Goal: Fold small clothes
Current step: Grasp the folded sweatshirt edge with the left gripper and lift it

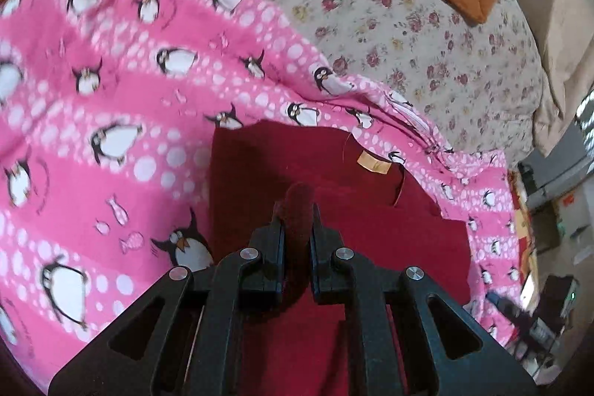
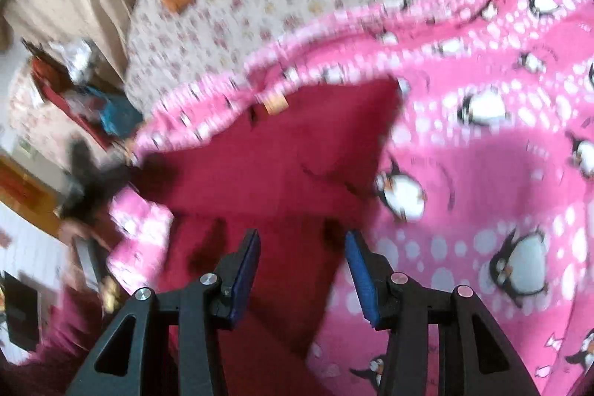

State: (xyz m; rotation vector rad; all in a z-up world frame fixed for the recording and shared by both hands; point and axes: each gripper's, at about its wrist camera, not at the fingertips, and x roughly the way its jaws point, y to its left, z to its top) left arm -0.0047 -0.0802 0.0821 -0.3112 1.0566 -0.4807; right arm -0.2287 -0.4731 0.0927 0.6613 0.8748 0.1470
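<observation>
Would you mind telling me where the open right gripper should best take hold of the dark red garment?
Probably the bare side edge of the dark red garment, approached from over the pink penguin blanket. That edge lies flat and exposed, just ahead of the right gripper, while the left gripper already pinches a fold.

The red garment (image 1: 371, 210) is soft matt cloth; the pink penguin blanket (image 1: 111, 99) looks fleecy; the left gripper (image 1: 299, 210) is matt black plastic.
</observation>
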